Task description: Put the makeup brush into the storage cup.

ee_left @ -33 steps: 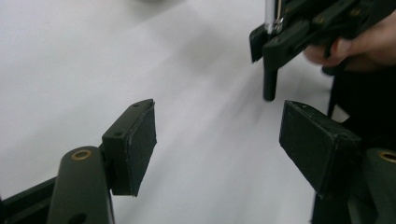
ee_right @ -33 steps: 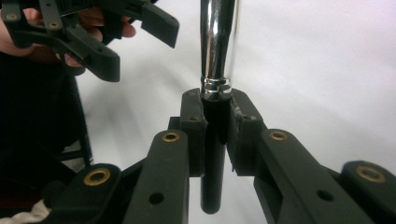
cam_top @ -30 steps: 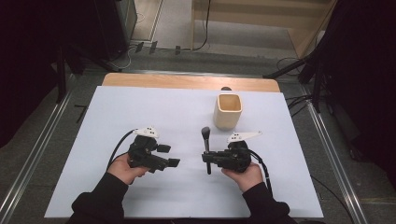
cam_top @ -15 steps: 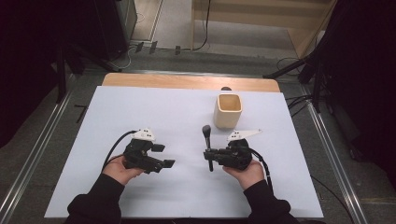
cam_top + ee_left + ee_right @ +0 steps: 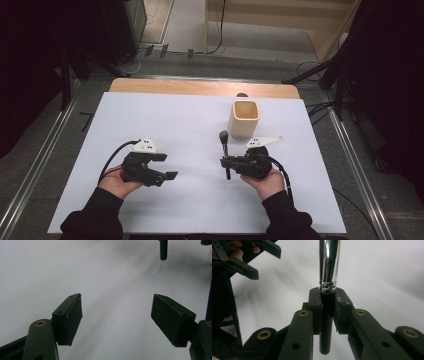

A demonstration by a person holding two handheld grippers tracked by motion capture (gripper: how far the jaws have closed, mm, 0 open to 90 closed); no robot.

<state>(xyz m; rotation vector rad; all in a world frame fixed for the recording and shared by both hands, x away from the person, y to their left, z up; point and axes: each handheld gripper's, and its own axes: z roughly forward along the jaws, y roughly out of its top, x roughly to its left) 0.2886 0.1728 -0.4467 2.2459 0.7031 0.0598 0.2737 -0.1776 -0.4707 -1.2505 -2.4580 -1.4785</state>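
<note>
My right gripper (image 5: 226,162) is shut on the black handle of a utensil (image 5: 225,146), whose dark head points toward the far side of the table. In the right gripper view the jaws of that gripper (image 5: 327,300) clamp the handle just below the utensil's chrome shaft (image 5: 329,262). My left gripper (image 5: 167,166) stands open and holds nothing, a hand's width to the left of the utensil. Between its spread pads (image 5: 72,317) there is only white table, and the utensil's handle end (image 5: 163,250) shows farther off. A beige square cup (image 5: 244,119) stands upright just beyond the utensil's head.
A white sheet (image 5: 175,115) covers the table, with a strip of bare wood (image 5: 200,87) along the far edge. Metal rails (image 5: 35,165) run along both sides. The left gripper (image 5: 249,260) shows at the top left of the right gripper view.
My left gripper has slid a little to the left, away from the utensil, still open. The right gripper and the utensil have stayed in place.
</note>
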